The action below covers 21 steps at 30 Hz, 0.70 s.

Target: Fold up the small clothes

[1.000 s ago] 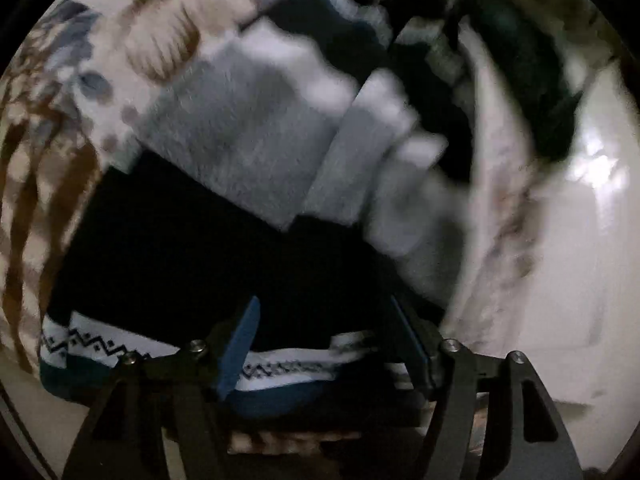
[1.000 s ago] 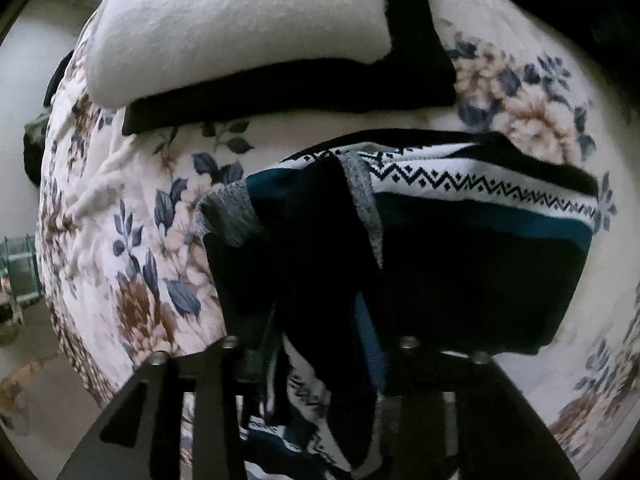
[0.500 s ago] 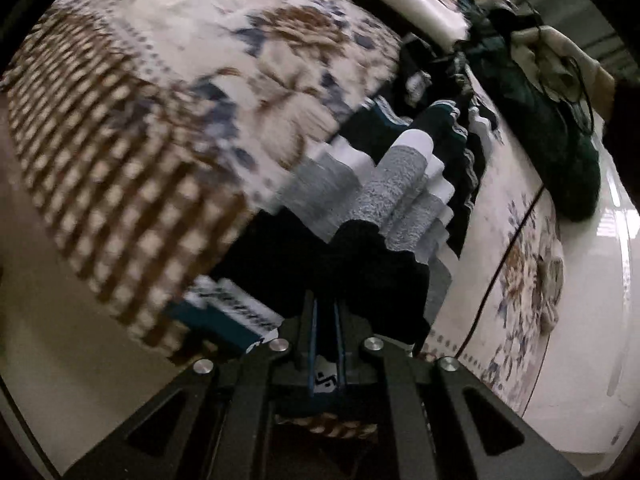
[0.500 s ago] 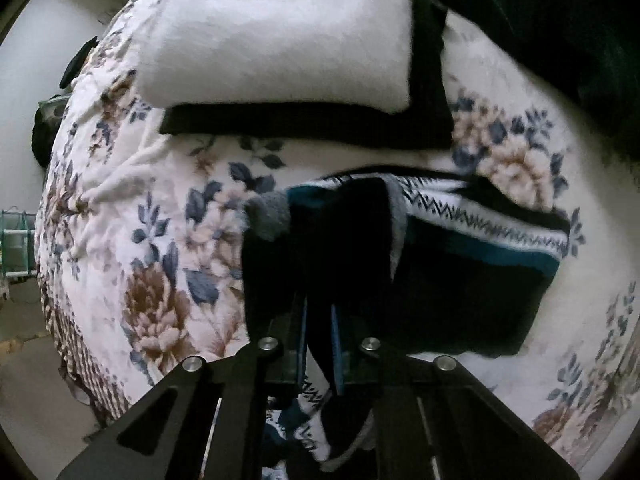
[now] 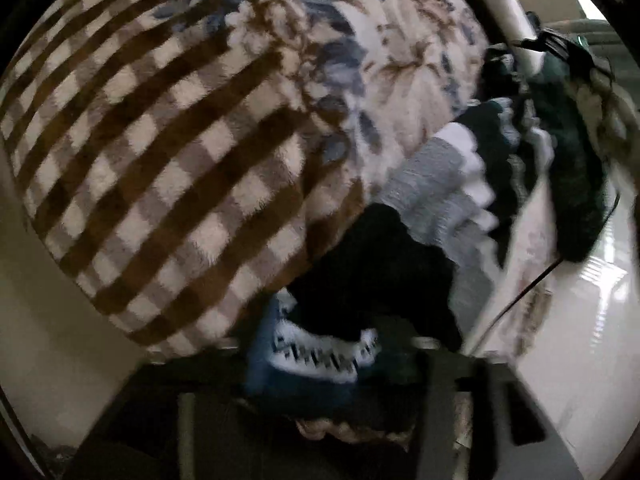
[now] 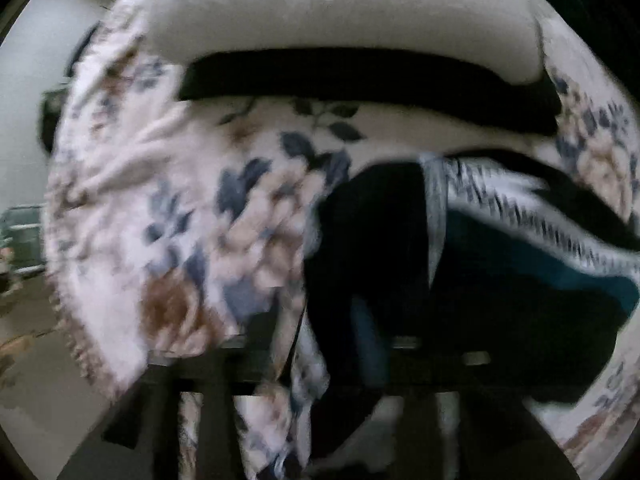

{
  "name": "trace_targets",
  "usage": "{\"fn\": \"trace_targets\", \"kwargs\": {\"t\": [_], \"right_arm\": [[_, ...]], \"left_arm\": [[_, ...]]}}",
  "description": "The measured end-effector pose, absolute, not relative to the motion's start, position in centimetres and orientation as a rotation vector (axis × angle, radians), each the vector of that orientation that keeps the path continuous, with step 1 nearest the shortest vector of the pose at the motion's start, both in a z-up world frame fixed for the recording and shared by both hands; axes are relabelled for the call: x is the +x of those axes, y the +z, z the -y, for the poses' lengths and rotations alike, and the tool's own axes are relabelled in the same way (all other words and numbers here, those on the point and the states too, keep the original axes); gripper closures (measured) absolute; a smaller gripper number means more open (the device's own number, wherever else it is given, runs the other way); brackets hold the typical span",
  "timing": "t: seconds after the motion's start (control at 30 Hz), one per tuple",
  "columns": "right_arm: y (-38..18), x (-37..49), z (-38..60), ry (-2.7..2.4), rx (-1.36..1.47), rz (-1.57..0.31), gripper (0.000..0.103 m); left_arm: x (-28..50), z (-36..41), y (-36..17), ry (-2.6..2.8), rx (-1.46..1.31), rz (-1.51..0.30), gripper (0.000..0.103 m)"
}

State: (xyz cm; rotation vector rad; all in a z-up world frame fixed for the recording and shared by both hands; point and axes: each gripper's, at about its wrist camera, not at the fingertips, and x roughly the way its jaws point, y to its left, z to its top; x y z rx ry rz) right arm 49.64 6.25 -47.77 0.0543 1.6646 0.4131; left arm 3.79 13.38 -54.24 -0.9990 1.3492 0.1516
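Note:
A dark sock with black, teal and a white zigzag band [image 5: 320, 352] hangs in front of my left gripper [image 5: 332, 364]; its grey and white striped part [image 5: 436, 184] trails over the bed edge. Motion blur and cloth hide the left fingers. In the right wrist view the same dark sock [image 6: 500, 280] lies on the floral blanket [image 6: 180, 220], its black end [image 6: 372, 248] over my right gripper [image 6: 340, 344]. The right fingers look spread apart, with a blue pad [image 6: 370, 340] showing.
A folded white cloth on a black one [image 6: 340, 20] lies beyond the sock. The checked brown border of the blanket [image 5: 160, 160] hangs over the bed edge. A dark green garment [image 5: 572, 184] and a cable lie at the right. Pale floor [image 5: 580, 340] is below.
Both grippers were shut on the sock half a second ago; the right jaws now look apart. Both views are blurred from fast movement, and the left camera has swung closer to the bed edge.

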Motion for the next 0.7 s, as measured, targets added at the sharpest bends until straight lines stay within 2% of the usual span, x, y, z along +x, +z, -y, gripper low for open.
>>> {"fn": "trace_targets", "kwargs": {"t": [0.03, 0.13, 0.23, 0.47, 0.53, 0.57, 0.6, 0.63, 0.67, 0.7], "right_arm": [[-46.4, 48.2, -4.8, 0.452, 0.100, -1.647, 0.025], [-43.6, 43.1, -1.1, 0.493, 0.157, -1.637, 0.025], [-42.6, 35.0, 3.5, 0.475, 0.194, -1.682, 0.025], [-49.1, 13.4, 10.6, 0.337, 0.434, -1.980, 0.025], [-50.4, 9.3, 11.0, 0.324, 0.471, -1.995, 0.025], [-50.7, 8.1, 11.2, 0.306, 0.459, -1.989, 0.026], [-51.2, 6.4, 11.8, 0.262, 0.443, -1.968, 0.027], [-51.6, 5.3, 12.5, 0.221, 0.443, -1.952, 0.034], [-52.1, 4.2, 13.2, 0.193, 0.476, -1.939, 0.043], [-52.6, 3.3, 13.7, 0.178, 0.512, -1.935, 0.046]], "left_arm": [[3.5, -13.9, -53.8, 0.141, -1.017, -1.351, 0.036], [3.6, -14.8, -53.2, 0.094, -1.050, -1.364, 0.036], [4.9, -14.1, -53.4, 0.040, -0.963, -1.439, 0.036], [6.9, -11.0, -54.3, -0.013, -0.773, -1.557, 0.036], [6.5, -10.6, -54.3, -0.010, -0.709, -1.549, 0.036], [6.5, -10.3, -54.3, -0.006, -0.674, -1.544, 0.046], [6.4, -9.9, -54.3, 0.002, -0.620, -1.540, 0.060], [6.1, -9.9, -54.4, 0.007, -0.583, -1.544, 0.085], [6.1, -9.8, -54.4, 0.002, -0.574, -1.538, 0.089], [6.1, -9.7, -54.4, 0.002, -0.572, -1.526, 0.090]]}}
